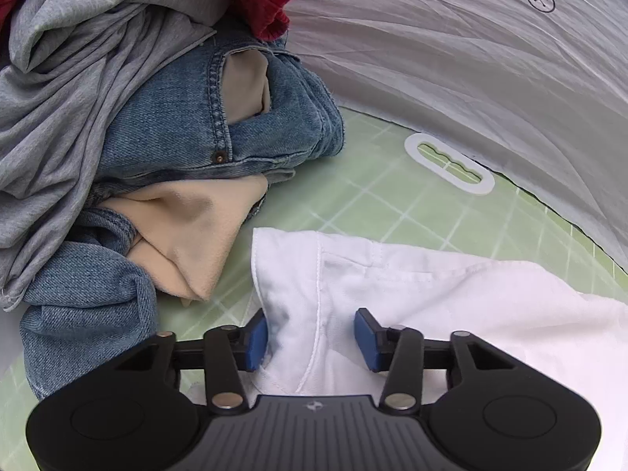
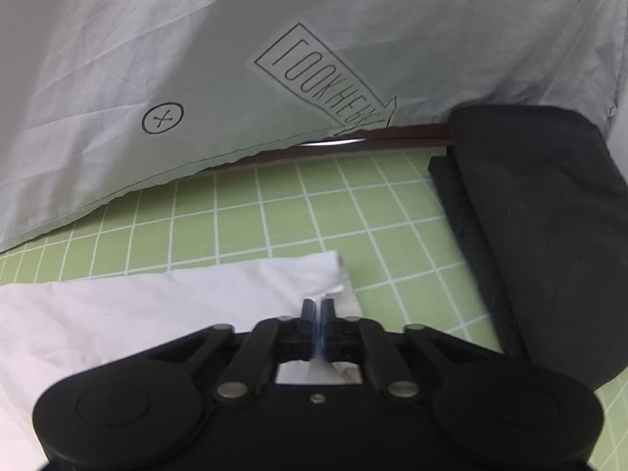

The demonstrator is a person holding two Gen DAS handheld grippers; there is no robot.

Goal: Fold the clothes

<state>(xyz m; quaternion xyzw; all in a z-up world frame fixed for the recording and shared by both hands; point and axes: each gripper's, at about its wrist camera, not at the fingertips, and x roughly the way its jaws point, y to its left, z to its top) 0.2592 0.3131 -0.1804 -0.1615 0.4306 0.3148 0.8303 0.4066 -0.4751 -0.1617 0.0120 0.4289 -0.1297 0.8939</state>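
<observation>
White cotton garment lies flat at twelve o'clock, its long axis spanning the half-open left gripper straddling one end and the right gripper pinching the other corner.

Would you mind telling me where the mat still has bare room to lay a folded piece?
Bare green mat lies between the white garment, the pale sheet behind it and the folded black stack. The left side is crowded: a heap of jeans and grey cloth.

white garment | flat on green grid mat | corner pinched
</observation>
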